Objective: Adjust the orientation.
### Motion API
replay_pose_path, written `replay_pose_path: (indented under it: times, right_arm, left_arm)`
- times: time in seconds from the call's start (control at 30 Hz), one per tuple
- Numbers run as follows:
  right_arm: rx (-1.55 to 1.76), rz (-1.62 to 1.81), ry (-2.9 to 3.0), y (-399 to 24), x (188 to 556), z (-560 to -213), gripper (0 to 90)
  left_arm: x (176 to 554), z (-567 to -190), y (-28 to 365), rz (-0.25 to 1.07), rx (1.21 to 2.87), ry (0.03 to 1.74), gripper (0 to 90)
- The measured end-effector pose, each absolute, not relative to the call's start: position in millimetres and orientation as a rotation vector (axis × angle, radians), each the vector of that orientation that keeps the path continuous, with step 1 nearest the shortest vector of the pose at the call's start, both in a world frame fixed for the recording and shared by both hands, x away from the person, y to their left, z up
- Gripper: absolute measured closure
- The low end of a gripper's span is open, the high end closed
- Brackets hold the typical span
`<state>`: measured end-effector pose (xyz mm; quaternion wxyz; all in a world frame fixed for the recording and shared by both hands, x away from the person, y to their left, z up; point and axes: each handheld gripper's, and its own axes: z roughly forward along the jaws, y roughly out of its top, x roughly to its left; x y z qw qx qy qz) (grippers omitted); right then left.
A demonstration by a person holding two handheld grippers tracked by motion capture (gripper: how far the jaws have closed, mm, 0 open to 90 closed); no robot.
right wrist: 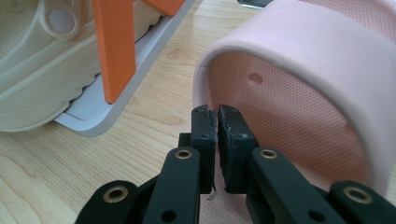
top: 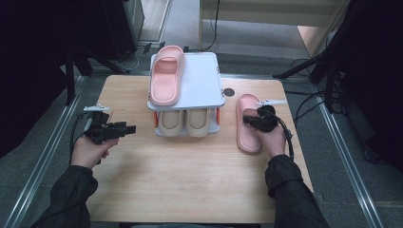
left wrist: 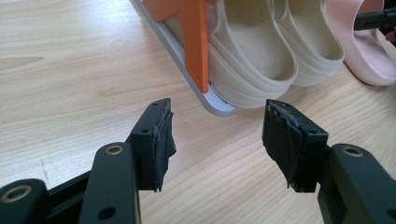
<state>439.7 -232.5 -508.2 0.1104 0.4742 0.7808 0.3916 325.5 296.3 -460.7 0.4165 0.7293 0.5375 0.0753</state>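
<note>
While the right gripper [right wrist: 217, 116] pinches the pink slide [top: 248, 123] strap's edge near the table's right edge, lengthwise front-to-back; the left gripper [left wrist: 217, 135] gapes empty.

Beige slippers [top: 183, 122] on lower shelf: toe ends hidden under rack top shelf [top: 202, 80] in high view, heels only.

Left gripper view: the beige pair cut off at 12 o'clock edge. Pink slipper [left wrist: 359, 46] cut at 1–2 o'clock, right gripper tip barely in at edge.

Right gripper [right wrist: 215, 122] view: jaws pressed together at pink strap edge; can't tell if anything's pinched between. Pink slipper on table [right wrist: 308, 93] cut at 3 o'clock.

Room around table too dark to tell.
</note>
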Motion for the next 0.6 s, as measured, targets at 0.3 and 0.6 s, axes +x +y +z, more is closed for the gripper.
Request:
replay_pose_path:
  times: [0.3,0.6]
  right_arm:
    - [1.406,1.216,2.199,-252,424,-480,76.7]
    - [1.430,1.177,2.115,-280,416,-475,66.1]
  left_arm:
    - [325,-464,298,0.178,1.833,1.353,42.6]
    - [328,-467,298,0.179,1.830,1.360,42.4]
